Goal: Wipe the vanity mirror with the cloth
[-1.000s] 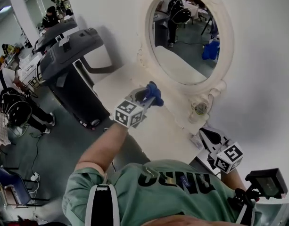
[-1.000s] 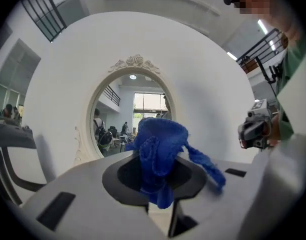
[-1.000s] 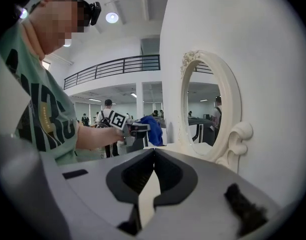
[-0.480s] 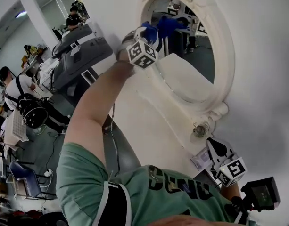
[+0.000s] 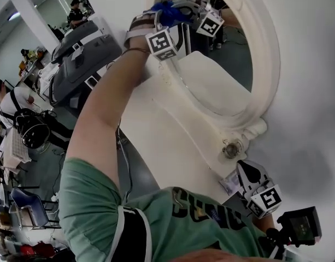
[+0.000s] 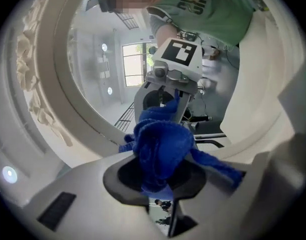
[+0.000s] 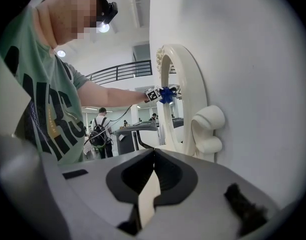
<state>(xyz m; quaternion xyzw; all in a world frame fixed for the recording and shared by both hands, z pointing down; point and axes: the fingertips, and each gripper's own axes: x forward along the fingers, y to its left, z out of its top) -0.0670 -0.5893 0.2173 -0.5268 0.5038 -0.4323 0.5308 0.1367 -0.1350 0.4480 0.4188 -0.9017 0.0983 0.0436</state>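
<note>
Wall mirror (image 5: 222, 70), cloth (image 6: 160, 144) in left hand-held gripper (image 6: 158, 171)

White tabletop (image 5: 156, 132), oval mirror (image 5: 233, 64) (white-framed) on it

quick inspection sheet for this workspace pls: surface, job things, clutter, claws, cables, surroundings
surface: white vanity top below the mirror
job's things: oval mirror in a carved white frame; blue cloth pressed to the glass near its upper left edge
clutter: small round thing at the frame's foot, too small to tell
grippers: left claw shut on the cloth, raised to the mirror; right claw shut, empty, held low beside the wall
cables: dark cable hanging by the left arm
surroundings: white wall; grey machine and people to the left
</note>
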